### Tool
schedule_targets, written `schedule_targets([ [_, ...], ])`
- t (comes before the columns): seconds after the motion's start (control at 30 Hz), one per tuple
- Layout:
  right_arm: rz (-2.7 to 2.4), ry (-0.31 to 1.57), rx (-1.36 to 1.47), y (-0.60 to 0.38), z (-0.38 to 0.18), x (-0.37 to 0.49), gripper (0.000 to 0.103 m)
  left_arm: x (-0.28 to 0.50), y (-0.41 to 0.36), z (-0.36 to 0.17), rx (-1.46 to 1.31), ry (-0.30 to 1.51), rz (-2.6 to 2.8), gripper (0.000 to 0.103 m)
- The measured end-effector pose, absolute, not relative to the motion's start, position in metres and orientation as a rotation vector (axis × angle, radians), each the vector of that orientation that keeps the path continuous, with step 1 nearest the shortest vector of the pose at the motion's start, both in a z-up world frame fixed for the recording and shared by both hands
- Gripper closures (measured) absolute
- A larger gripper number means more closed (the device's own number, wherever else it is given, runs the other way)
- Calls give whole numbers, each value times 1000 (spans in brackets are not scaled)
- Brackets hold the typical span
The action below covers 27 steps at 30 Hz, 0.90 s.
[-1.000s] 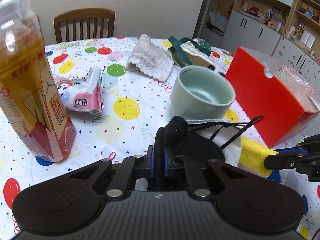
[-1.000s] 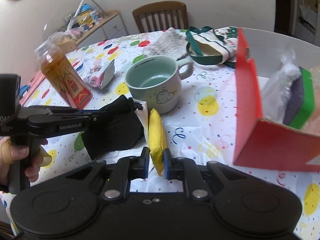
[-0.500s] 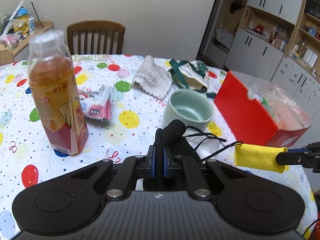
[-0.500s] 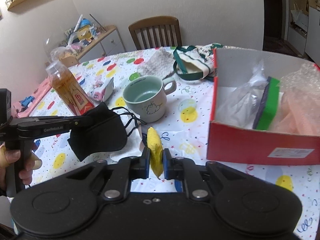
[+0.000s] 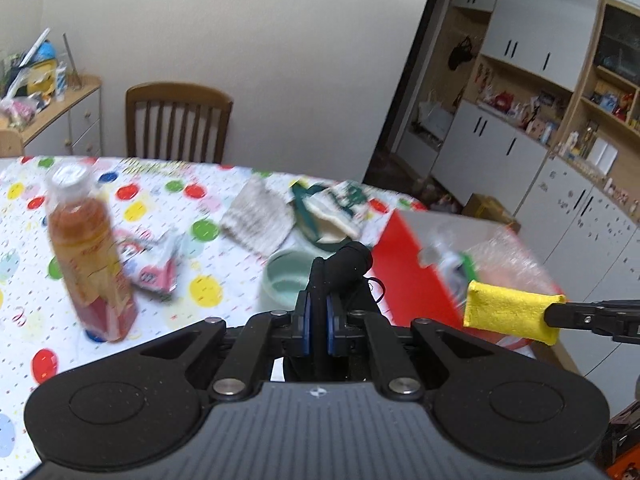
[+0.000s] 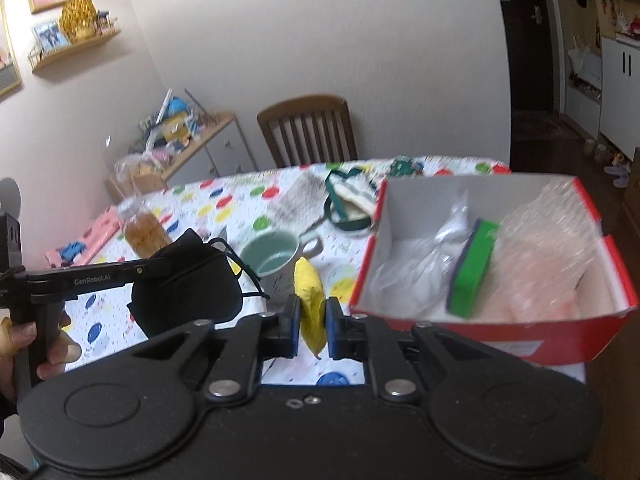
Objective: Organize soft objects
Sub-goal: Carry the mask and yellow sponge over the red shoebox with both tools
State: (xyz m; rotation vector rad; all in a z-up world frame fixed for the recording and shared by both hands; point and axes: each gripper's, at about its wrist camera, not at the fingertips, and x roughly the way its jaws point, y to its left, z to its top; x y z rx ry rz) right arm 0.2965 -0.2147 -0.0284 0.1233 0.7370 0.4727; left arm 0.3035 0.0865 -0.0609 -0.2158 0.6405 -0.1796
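My left gripper (image 5: 318,308) is shut on a black face mask (image 5: 348,264), which hangs in the air over the table with its cords dangling; the mask (image 6: 188,284) also shows at the left of the right wrist view. My right gripper (image 6: 312,316) is shut on a yellow sponge cloth (image 6: 310,300), lifted above the table just left of the red box (image 6: 500,332). That yellow cloth (image 5: 512,312) appears at the right of the left wrist view, in front of the red box (image 5: 412,276). The box holds a plastic bag, a green sponge (image 6: 474,268) and bubble wrap (image 6: 548,248).
On the spotted tablecloth stand a pale green mug (image 6: 276,256) and a tea bottle (image 5: 90,256). A pink snack packet (image 5: 154,268), a knitted grey cloth (image 5: 256,216) and a green-trimmed bag (image 5: 332,212) lie farther back. A wooden chair (image 5: 178,128) stands behind the table.
Both grippers have risen from the table with the mask and the yellow cloth, so more of the room shows. The red box's inside has come into the right wrist view.
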Motion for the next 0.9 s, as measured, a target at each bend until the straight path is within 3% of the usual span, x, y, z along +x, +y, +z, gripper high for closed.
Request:
schedule_targets([
  [0.43,399,618,138,-291,3,304,94,329,-11,-19,-148,546,-287,95],
  [0.9,300,572,178,-372,11,339,97,389,-104,-27,14,554,-297,95],
])
